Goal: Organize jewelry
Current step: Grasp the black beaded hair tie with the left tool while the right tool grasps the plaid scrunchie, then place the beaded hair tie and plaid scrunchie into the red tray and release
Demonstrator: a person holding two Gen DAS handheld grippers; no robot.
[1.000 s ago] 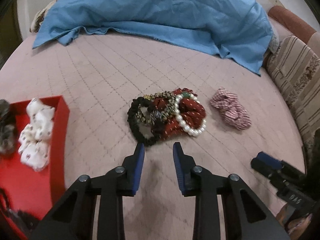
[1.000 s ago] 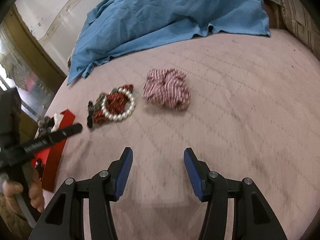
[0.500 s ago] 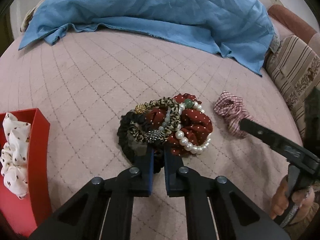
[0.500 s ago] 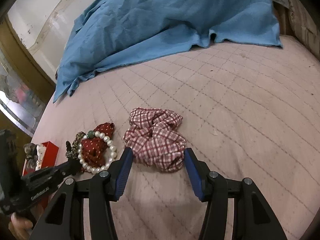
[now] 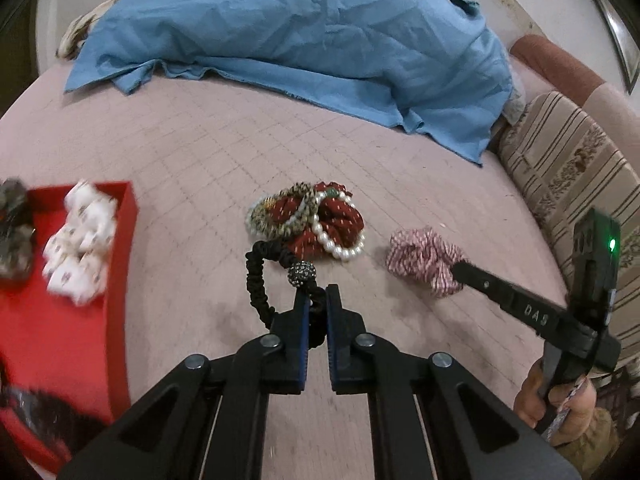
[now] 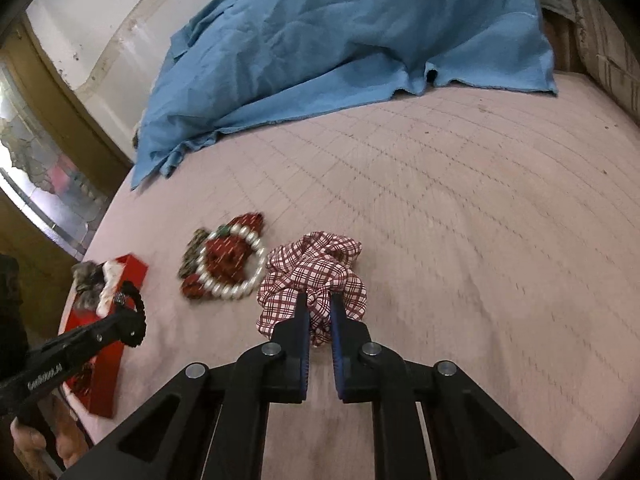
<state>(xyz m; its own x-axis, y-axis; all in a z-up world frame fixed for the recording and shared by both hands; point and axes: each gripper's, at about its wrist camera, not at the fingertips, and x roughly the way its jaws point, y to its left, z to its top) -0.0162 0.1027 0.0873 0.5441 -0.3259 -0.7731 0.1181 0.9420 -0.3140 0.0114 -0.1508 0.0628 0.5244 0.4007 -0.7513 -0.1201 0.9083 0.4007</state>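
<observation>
Pinching black bracelet (image 5: 256, 280), left gripper (image 5: 316, 300)

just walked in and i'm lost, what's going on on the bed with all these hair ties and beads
A person is sorting hair ties and bracelets on a pink bedspread, with a hand-held gripper in each hand. The left gripper is shut on a black hair tie and the right gripper is shut on a red checked scrunchie. A pearl bracelet and a dark red scrunchie lie in a small pile between them. A red tray at the left already holds a white spotted scrunchie.
</observation>
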